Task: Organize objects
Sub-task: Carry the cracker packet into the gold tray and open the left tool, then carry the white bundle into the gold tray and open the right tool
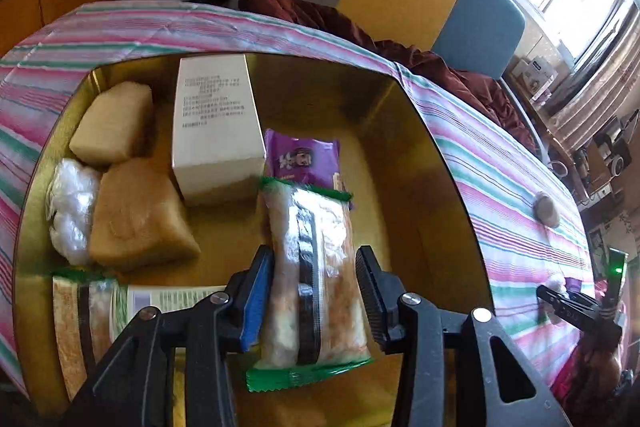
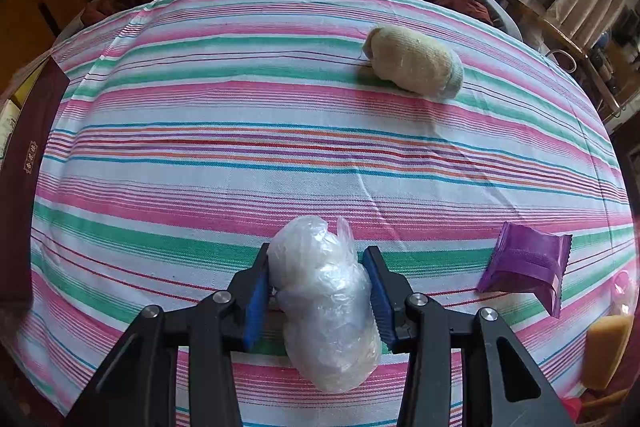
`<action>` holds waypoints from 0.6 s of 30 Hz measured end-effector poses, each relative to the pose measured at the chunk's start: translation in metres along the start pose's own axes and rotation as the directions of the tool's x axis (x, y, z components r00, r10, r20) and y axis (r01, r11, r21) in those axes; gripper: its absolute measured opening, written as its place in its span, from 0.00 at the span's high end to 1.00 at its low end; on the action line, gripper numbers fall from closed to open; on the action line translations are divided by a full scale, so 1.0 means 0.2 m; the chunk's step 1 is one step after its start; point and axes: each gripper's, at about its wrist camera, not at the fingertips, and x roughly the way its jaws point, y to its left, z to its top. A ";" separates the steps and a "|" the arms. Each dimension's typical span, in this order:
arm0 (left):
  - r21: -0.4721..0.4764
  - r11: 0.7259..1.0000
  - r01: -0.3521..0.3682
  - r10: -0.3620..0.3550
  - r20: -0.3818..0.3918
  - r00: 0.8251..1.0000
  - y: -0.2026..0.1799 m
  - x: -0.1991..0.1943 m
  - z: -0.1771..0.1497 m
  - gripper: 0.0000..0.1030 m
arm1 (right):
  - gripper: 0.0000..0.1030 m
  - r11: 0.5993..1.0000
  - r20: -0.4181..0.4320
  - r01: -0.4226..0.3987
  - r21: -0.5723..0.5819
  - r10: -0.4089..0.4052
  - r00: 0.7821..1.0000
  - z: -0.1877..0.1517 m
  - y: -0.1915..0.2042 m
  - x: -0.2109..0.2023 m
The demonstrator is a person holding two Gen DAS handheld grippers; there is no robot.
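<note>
the left gripper (image 1: 316,287) is lowering a green-edged snack packet (image 1: 312,279) into the gold box (image 1: 420,155), beside the white carton (image 1: 216,131) and over a purple wrapper (image 1: 304,159). judging by the free floor there, it is best laid flat before letting go, so it is not tipping onto the bread pieces (image 1: 136,211). its jaws are nearly together, clamped on the packet. the right gripper (image 2: 318,295) is gripping a clear plastic bundle (image 2: 324,303) on the striped surface (image 2: 200,147), jaws narrow and pressing its sides.
</note>
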 end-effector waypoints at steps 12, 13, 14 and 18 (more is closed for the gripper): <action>0.093 0.984 -0.153 0.142 0.116 0.983 -0.04 -0.19 -0.08 0.56 | 0.57 1.000 -0.002 0.001 -0.009 -0.001 1.000 0.00 0.00 -0.01; 0.097 0.981 -0.165 0.151 0.138 0.979 -0.04 -0.23 -0.10 0.56 | 0.57 1.000 -0.001 0.005 -0.013 -0.005 1.000 0.00 0.00 -0.01; 0.097 0.980 -0.172 0.156 0.154 0.976 -0.04 -0.26 -0.11 0.56 | 0.59 1.000 0.001 0.007 -0.017 -0.007 1.000 0.00 0.00 -0.01; 0.098 0.977 -0.191 0.168 0.205 0.964 -0.02 -0.38 -0.16 0.56 | 0.61 0.999 0.009 0.021 -0.038 -0.021 1.000 0.00 0.03 -0.02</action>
